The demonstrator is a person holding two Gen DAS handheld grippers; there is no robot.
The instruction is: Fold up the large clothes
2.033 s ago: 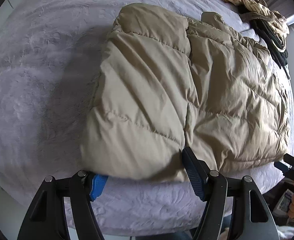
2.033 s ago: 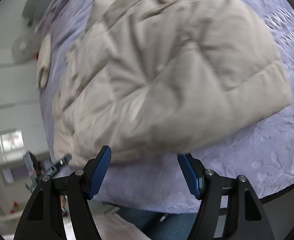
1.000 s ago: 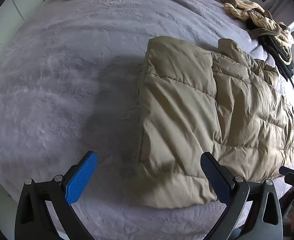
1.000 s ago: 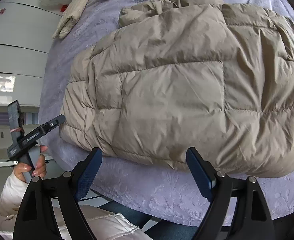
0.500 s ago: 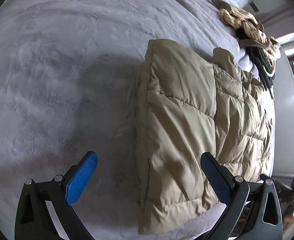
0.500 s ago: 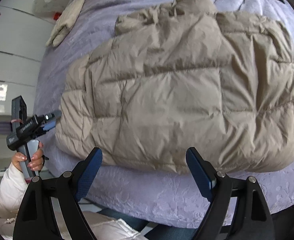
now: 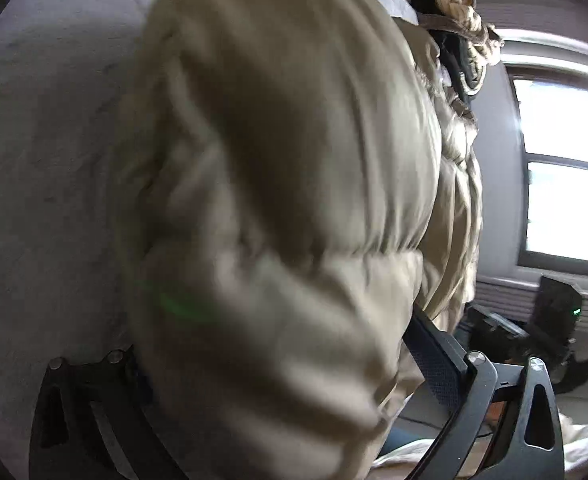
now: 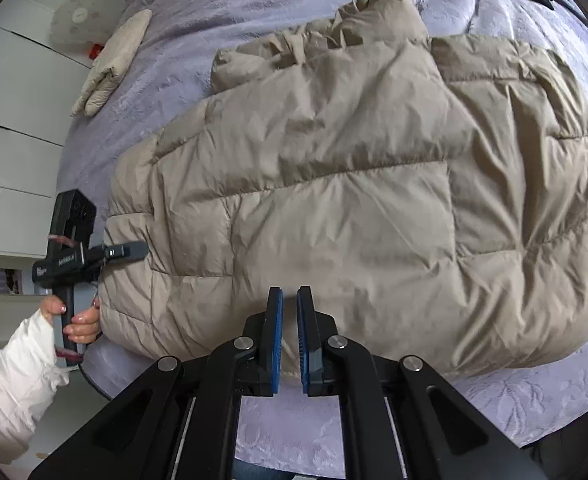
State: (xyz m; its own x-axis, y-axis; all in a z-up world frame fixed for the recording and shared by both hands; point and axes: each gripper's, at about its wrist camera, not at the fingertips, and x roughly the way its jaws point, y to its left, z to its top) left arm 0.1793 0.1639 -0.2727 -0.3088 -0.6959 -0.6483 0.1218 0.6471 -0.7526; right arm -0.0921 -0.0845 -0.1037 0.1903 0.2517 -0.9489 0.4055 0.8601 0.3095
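Note:
A large beige puffer jacket (image 8: 354, 200) lies folded on a lavender bedspread (image 8: 294, 432). In the right wrist view my right gripper (image 8: 289, 300) has its blue pads almost together over the jacket's near hem, with only a thin gap and no fabric clearly between them. The left gripper (image 8: 127, 250) shows at the jacket's left edge, held by a hand in a white sleeve. In the left wrist view the jacket (image 7: 285, 200) fills the frame, blurred, bulging between the left gripper's wide-set fingers (image 7: 434, 356); the left finger is mostly hidden.
A knitted cream and black clothes pile (image 7: 450, 4) lies at the far end of the bed. A small folded beige garment (image 8: 109, 64) lies at the bed's far left. A window (image 7: 566, 176) and white cabinets (image 8: 9, 152) flank the bed.
My left gripper moved onto the jacket's edge, which now fills its view. My right gripper went from wide open to nearly shut at the near hem.

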